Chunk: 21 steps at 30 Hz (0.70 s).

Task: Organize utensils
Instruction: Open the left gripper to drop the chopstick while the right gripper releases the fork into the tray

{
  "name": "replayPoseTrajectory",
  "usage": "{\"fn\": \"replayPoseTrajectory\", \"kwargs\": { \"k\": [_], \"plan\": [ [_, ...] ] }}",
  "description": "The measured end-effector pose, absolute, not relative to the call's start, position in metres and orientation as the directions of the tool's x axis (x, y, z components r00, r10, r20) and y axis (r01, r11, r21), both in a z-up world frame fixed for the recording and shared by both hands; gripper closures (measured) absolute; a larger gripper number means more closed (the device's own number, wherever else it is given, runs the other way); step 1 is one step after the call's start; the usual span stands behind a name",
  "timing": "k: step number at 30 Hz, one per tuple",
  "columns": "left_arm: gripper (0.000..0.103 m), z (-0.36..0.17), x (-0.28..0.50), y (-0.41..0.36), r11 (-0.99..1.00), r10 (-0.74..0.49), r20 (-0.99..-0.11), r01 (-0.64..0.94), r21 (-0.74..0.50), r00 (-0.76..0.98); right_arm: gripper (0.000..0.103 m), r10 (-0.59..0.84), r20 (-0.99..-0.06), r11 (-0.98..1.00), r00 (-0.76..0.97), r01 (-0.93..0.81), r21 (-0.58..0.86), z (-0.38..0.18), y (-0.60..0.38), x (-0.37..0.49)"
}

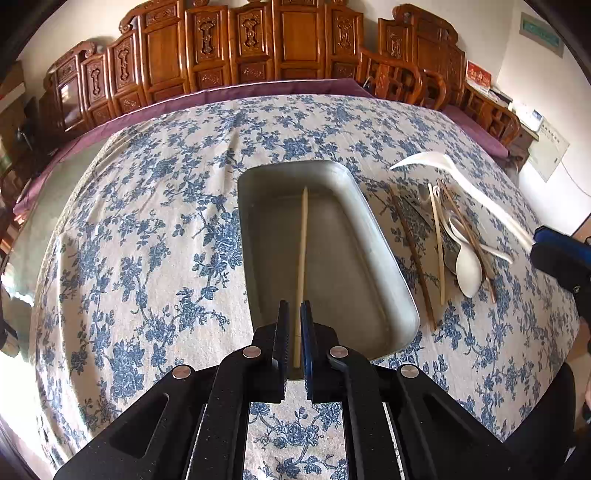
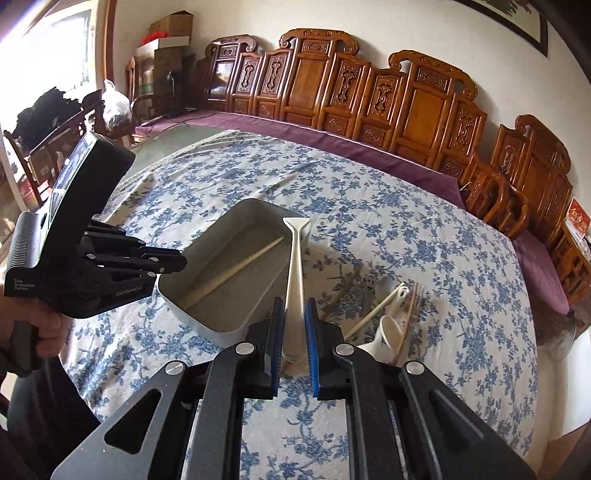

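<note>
- Lived-in home, likely a dining or sitting room.
- Carved wooden chairs (image 2: 424, 107) ranged along the wall.
- Floral tablecloth (image 1: 155, 229) over the table.
- Cardboard boxes (image 2: 171, 26) stacked beside a bright window (image 2: 55, 48).

Both grippers angle downward: left gripper (image 1: 294, 314) fingers together, right gripper (image 2: 294, 314) clamped.

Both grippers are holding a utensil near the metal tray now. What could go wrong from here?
1. The left gripper pinches the pale chopstick only near its end; it may swivel or slip.
2. The long white spoon in the right gripper may strike the tray rim or the other gripper.
</note>
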<state>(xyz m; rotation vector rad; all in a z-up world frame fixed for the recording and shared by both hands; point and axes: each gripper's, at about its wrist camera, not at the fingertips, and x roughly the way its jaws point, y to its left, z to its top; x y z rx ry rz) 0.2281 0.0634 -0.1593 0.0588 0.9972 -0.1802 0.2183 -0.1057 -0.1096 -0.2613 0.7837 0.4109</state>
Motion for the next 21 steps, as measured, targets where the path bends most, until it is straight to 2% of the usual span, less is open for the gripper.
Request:
{"fn": "replayPoseTrajectory", "kwargs": {
  "k": [9, 11, 12, 15, 17, 21],
  "plan": [
    [0.096, -0.136, 0.219, 0.087, 0.987, -0.140, -0.809, 0.150, -0.065, 0.571, 0.090, 0.308, -0.748, 0.881, 0.589, -0.473, -0.010, -0.118, -0.080, 0.239],
    [0.082, -0.128, 0.216, 0.093, 0.987, -0.140, -0.796, 0.144, -0.068, 0.588, 0.090, 0.316, -0.760, 0.876, 0.568, -0.482, 0.004, -0.124, -0.072, 0.248],
    [0.079, -0.124, 0.215, 0.096, 0.988, -0.141, -0.790, 0.140, -0.070, 0.596, 0.090, 0.316, -0.769, 0.872, 0.556, -0.489, 0.004, -0.128, -0.066, 0.252],
    [0.078, -0.113, 0.211, 0.101, 0.988, -0.140, -0.774, 0.137, -0.069, 0.618, 0.090, 0.324, -0.785, 0.867, 0.527, -0.498, 0.023, -0.136, -0.055, 0.266],
    [0.072, -0.106, 0.210, 0.104, 0.989, -0.135, -0.762, 0.133, -0.064, 0.633, 0.090, 0.335, -0.801, 0.865, 0.497, -0.498, 0.053, -0.144, -0.048, 0.278],
    [0.071, -0.097, 0.209, 0.114, 0.989, -0.140, -0.751, 0.119, -0.082, 0.646, 0.090, 0.339, -0.820, 0.862, 0.461, -0.502, 0.074, -0.159, -0.036, 0.296]
  ]
}}
